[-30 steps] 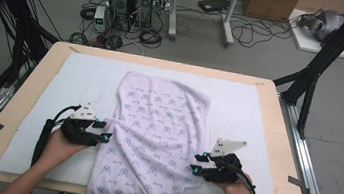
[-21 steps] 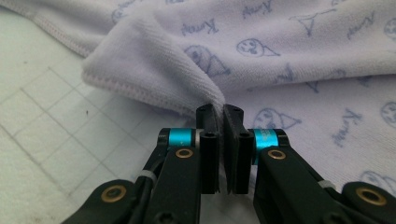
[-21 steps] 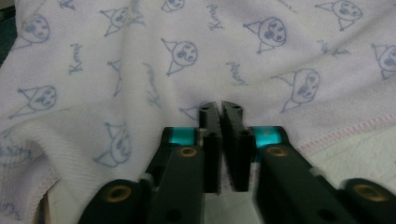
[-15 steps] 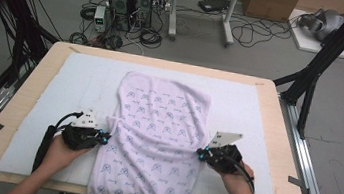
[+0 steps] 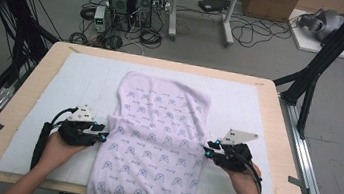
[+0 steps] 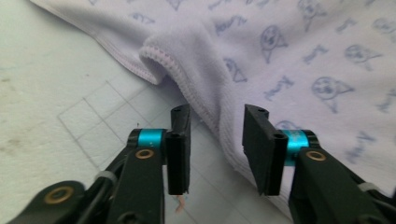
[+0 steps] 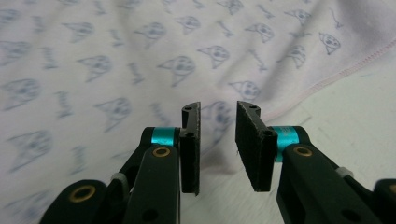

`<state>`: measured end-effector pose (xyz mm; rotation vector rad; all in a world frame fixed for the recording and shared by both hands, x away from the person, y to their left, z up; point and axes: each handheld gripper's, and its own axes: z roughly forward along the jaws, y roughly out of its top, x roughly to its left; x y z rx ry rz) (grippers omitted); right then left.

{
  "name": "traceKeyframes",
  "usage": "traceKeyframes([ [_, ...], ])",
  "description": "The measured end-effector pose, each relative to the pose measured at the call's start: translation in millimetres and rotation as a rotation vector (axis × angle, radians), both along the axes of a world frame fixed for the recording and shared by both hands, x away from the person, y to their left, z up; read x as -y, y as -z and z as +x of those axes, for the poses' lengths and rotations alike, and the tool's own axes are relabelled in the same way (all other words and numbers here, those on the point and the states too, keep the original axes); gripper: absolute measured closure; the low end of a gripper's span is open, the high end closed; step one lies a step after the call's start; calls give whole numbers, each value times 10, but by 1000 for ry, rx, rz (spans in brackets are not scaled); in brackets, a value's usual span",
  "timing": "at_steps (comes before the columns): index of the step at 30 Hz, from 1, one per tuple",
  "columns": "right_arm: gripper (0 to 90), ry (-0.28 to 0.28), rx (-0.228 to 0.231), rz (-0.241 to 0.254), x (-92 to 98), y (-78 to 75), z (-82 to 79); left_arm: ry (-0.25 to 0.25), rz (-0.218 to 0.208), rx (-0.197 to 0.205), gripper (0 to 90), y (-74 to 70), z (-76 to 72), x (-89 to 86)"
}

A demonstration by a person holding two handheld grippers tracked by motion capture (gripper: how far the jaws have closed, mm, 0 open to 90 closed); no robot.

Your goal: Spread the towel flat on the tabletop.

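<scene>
**Both edges let go, fold at risk**

With the cloth (image 5: 156, 140) lying down the middle of the white mat (image 5: 60, 87), its near end hanging over the table (image 5: 285, 137) edge, this is the loose moment. A crease runs across it between the two grippers, and in the left gripper view a hemmed corner (image 6: 156, 60) sits humped up, not flat.

Left gripper (image 5: 103, 133) sits at the cloth's left edge; its jaws have just been opening and stand partly apart, the hem lying between them but unpinched. Right gripper (image 5: 206, 149) is at the right edge, jaws likewise just opened to a narrow gap, nothing gripped, cloth just beyond the tips.

Now the dangers, as I judge them. Regrip carelessly on the left and two layers come up together, dragging that humped corner into a bunch. Close the right too shallow and the hem slips out. Lift unevenly and the overhanging end could pull everything off the near side.
</scene>
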<state>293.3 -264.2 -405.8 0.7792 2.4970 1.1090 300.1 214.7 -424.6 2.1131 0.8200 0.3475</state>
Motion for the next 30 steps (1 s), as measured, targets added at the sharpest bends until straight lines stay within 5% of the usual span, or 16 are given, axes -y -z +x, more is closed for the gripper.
traceKeyframes([
  [2, 712, -18, 0, -10, 34, 20, -144, 28, -34, 13, 581, -44, -102, -15],
  [7, 758, -86, -28, -56, -7, 169, -377, 127, -9, 5, 652, 8, -218, 100],
  [12, 733, -127, -71, -90, -161, 300, -311, 150, 19, -43, 632, 120, -185, 188],
  [20, 662, -193, -100, -84, -347, 280, -286, 192, 36, -67, 570, 170, -222, 234],
  [23, 862, -216, -152, -26, -324, 318, -261, 183, 44, -41, 708, 174, -232, 206],
  [25, 881, -227, -143, -21, -311, 321, -280, 196, 35, -61, 874, 166, -219, 180],
  [30, 885, -199, -126, -63, -183, 243, -381, 193, 43, -38, 884, 147, -329, 114],
])
